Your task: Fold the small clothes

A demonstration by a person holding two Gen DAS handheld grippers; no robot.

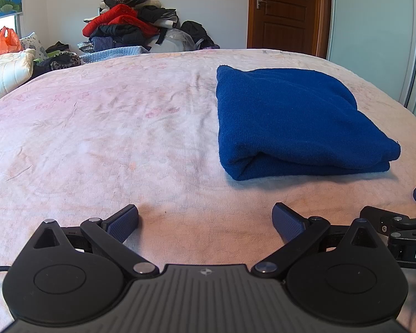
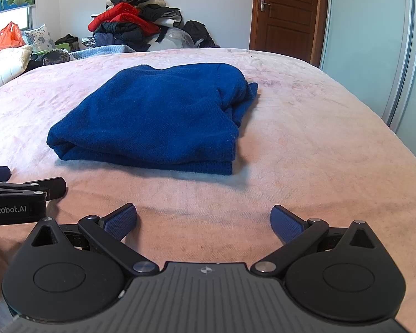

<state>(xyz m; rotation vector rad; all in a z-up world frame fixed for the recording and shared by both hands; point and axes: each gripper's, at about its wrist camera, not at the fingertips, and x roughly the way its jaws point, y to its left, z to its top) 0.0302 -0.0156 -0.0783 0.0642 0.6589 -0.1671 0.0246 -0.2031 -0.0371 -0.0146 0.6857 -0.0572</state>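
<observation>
Left wrist view: the left gripper (image 1: 205,223) sits low near the bed's (image 1: 97,138) near edge, its fingers wide apart with nothing between them. The right gripper (image 2: 203,222) is just beside it, fingers wide apart too, holding nothing. The blue cloth (image 2: 152,116) lies folded flat on the pink bed, a little past both grippers and nearer the bed's right edge. Bare bed spreads out to its left. Past the far edge is a pile of clothes (image 1: 127,25). An orange bag (image 1: 2,41) sits by the window; I cannot see inside it.
</observation>
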